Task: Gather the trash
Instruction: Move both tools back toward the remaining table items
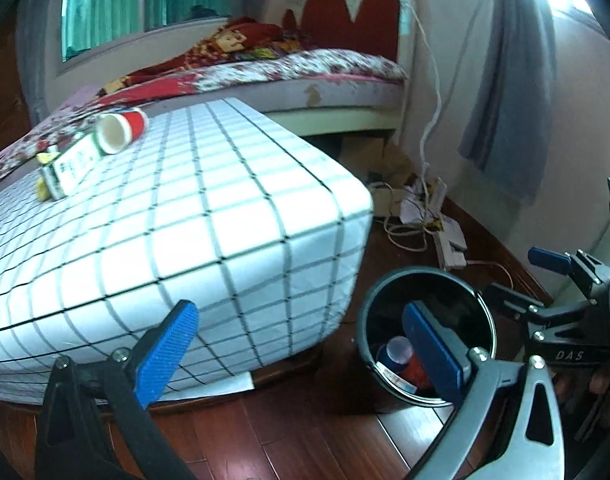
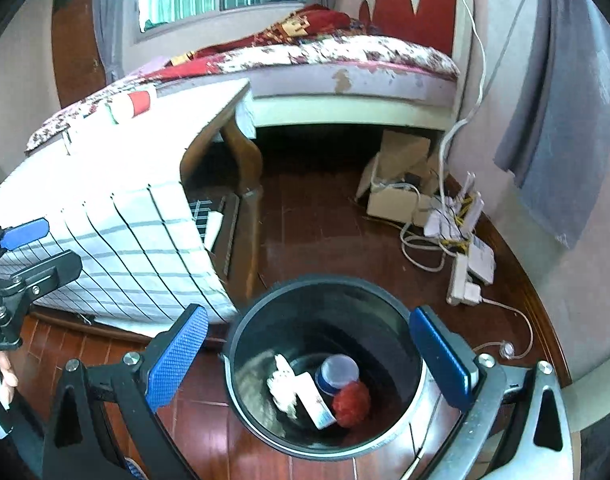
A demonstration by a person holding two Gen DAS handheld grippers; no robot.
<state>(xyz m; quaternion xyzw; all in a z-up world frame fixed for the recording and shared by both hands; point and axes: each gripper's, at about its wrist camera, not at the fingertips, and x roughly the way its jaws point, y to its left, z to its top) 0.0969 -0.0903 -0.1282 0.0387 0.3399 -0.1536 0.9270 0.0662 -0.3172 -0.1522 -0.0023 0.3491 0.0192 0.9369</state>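
Note:
A red paper cup [image 1: 121, 130] lies on its side at the far left of the table with the checked cloth [image 1: 225, 208], beside a white and green carton [image 1: 71, 168] and a yellow scrap [image 1: 45, 188]. On the floor stands a black bin [image 1: 457, 304] holding a blue cup [image 2: 339, 372], a red ball [image 2: 351, 404], a white tube [image 2: 315, 400] and crumpled paper [image 2: 283, 386]. My left gripper [image 1: 301, 354] is open and empty, low by the table's corner. Over the bin [image 2: 329, 312] my right gripper [image 2: 309, 360] hangs open, nothing in it. The red cup [image 2: 135, 106] also shows far off.
A bed [image 1: 337, 92] with a red headboard stands behind the table. Cables, a power strip [image 2: 461, 280] and a cardboard box [image 2: 401, 156] litter the floor by the wall. A grey curtain [image 1: 505, 92] hangs at right. Wooden floor surrounds the bin.

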